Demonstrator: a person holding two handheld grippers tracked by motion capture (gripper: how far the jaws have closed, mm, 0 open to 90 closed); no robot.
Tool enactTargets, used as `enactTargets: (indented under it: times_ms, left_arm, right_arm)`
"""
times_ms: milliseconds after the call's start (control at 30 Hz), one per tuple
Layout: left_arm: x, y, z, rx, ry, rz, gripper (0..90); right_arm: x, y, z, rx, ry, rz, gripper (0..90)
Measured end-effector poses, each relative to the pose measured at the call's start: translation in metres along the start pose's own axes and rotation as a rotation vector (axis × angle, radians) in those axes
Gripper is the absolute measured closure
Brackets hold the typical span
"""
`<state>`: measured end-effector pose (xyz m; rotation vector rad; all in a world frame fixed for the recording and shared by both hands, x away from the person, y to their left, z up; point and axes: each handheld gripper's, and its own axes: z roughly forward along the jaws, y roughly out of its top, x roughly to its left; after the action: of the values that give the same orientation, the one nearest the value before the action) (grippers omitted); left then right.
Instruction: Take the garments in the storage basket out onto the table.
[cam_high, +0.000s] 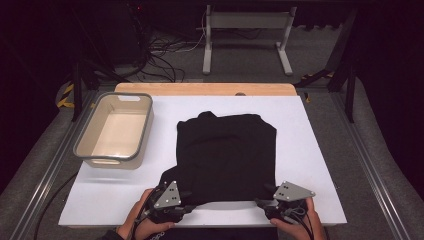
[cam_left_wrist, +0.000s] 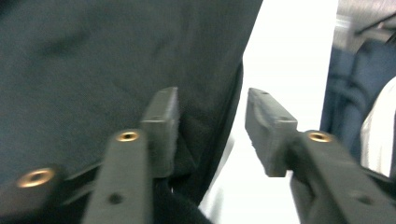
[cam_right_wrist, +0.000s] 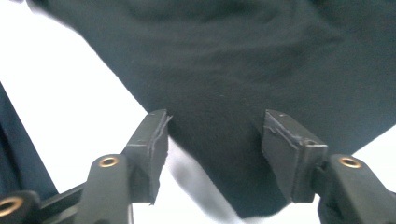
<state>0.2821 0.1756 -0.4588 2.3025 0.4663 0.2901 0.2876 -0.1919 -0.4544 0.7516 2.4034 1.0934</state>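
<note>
The bench (cam_high: 310, 150), a white board on a wooden top, carries the black garment (cam_high: 225, 155) at its middle, lying as a compact, roughly square bundle with a small bump of cloth at its far edge; I judge the folding well advanced, with at most one more fold and the stowing left. The near edge of the garment lies close to my side of the bench, and both my tools are set at its two near corners. My left gripper (cam_left_wrist: 210, 135) has its jaws wide apart, one over the dark cloth and the other over bare white board, straddling the cloth's edge without pinching it. My right gripper (cam_right_wrist: 212, 140) likewise stands wide, the near corner of the garment lying between the jaws, not yet clamped. The grey-rimmed tub (cam_high: 95, 135) sits at the left of the bench, well apart from the garment, and I see nothing in it; I judge it the likely destination. Nothing lies between garment and tub. Beyond the bench, a metal stand (cam_high: 245, 30) and loose cables (cam_high: 160, 55) on the floor are out of the working path.
</note>
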Motion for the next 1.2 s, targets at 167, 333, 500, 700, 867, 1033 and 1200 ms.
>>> enactTargets:
  times_ms: [167, 333, 500, 700, 867, 1033, 1200]
  left_arm:
    - [0.002, 0.001, 0.003, 0.013, 0.009, 0.006, 73.0]
    - [0.003, 0.003, 0.002, 0.02, -0.001, 0.007, 86.3]
    - [0.002, 0.008, -0.011, -0.033, 0.002, 0.014, 86.7]
    - [0.001, 0.026, -0.06, -0.215, 0.056, 0.061, 90.0]
    - [0.0, 0.028, -0.061, -0.215, 0.07, 0.074, 90.0]
    - [-0.002, 0.025, -0.047, -0.166, 0.06, 0.07, 80.9]
    - [0.005, 0.017, -0.025, -0.086, 0.05, 0.008, 69.3]
  right_arm:
    - [0.004, 0.001, 0.007, 0.035, -0.019, -0.037, 58.2]
    - [0.003, 0.001, 0.008, 0.044, -0.081, -0.084, 79.0]
    - [0.001, 0.008, -0.008, -0.018, -0.104, -0.082, 85.4]
    - [-0.005, 0.031, -0.042, -0.176, -0.142, -0.039, 85.8]
    - [-0.012, 0.054, -0.046, -0.235, -0.158, -0.017, 85.5]
    - [-0.025, 0.07, -0.025, -0.175, -0.179, 0.006, 85.5]
    - [-0.046, 0.065, 0.006, -0.104, -0.194, 0.042, 84.6]
